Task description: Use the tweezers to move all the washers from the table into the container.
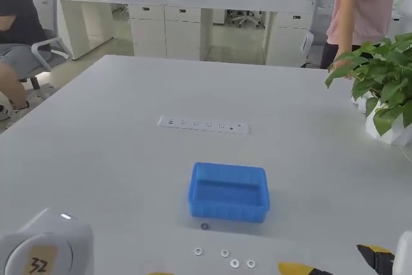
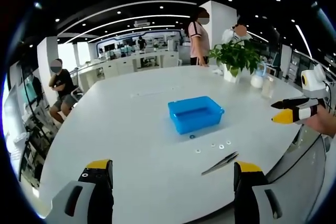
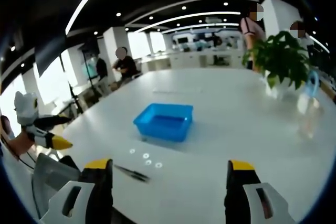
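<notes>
Sitting out on the white counter [image 1: 116, 146], the blue container [image 1: 228, 191] is seen open-topped and level. And just off its near wall, a dark washer [image 1: 205, 226] is spotted, almost touching the container. A little further out on that same near side, four pale washers [image 1: 224, 253] are laid in a loose row, each apart from the next. Beyond that row, still further from the container, the tweezers [image 2: 220, 162] are found lying flat on the counter, touched by nothing.

Now the left hand-held gripper [image 2: 173, 166]: its jaws are spread wide, nothing is gripped between them, and it is held above the counter on the near side of the container. The right hand-held gripper [image 3: 170, 164] is shown the same way, jaws well parted and nothing grasped, raised on the container's near right side.

On the far side of the container a white power strip [image 1: 204, 125] is set flat, and a potted plant [image 1: 383, 75] is placed well off to the container's far right.
</notes>
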Available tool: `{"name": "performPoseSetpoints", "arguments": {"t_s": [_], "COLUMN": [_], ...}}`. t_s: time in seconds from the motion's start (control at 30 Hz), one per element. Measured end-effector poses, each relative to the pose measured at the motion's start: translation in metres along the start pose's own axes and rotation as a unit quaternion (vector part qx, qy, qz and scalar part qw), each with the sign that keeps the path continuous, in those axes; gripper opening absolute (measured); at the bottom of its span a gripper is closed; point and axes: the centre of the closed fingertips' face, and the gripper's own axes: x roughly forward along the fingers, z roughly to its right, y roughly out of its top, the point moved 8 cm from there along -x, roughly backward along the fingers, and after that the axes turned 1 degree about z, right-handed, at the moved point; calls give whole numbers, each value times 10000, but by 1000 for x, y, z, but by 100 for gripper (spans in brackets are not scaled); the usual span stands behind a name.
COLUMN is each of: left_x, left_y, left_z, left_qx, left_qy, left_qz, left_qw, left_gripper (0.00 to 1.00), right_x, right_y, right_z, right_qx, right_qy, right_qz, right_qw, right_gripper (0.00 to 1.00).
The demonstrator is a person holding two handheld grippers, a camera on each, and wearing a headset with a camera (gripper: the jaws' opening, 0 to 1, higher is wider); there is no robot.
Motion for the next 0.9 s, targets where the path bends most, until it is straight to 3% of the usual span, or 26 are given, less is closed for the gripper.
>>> {"name": "performPoseSetpoints", "arguments": {"t_s": [0.3, 0.5, 0.57, 0.67, 0.77, 0.87, 0.9], "left_x": [3, 3, 5, 10, 18, 29, 34], "left_y": [-1, 3, 4, 5, 4, 2, 0], "left_z": [2, 2, 3, 9, 14, 19, 22], "left_qx": [-41, 122, 202, 353, 707, 1095, 1273], "left_qy": [-54, -19, -157, -580, -950, -1274, -1383], "left_qz": [-28, -9, -53, -134, -357, -578, -688], "left_qw": [10000, 9999, 9997, 9976, 9923, 9841, 9798], "left_gripper": [96, 96, 94, 79, 64, 46, 43], "right_x": [4, 6, 6, 7, 9, 11, 12], "right_y": [0, -2, -2, -1, -4, -5, -5], "right_z": [-1, -3, -4, -5, -7, -7, -7], "right_qx": [-35, -131, -145, -127, -188, -266, -280], "right_qy": [37, 129, 132, 158, 172, 155, 152], "right_qz": [-68, -177, -195, -186, -297, -383, -412], "right_qw": [10000, 9997, 9996, 9996, 9992, 9988, 9986], "right_gripper": [88, 88, 87, 87, 87, 87, 87]}}
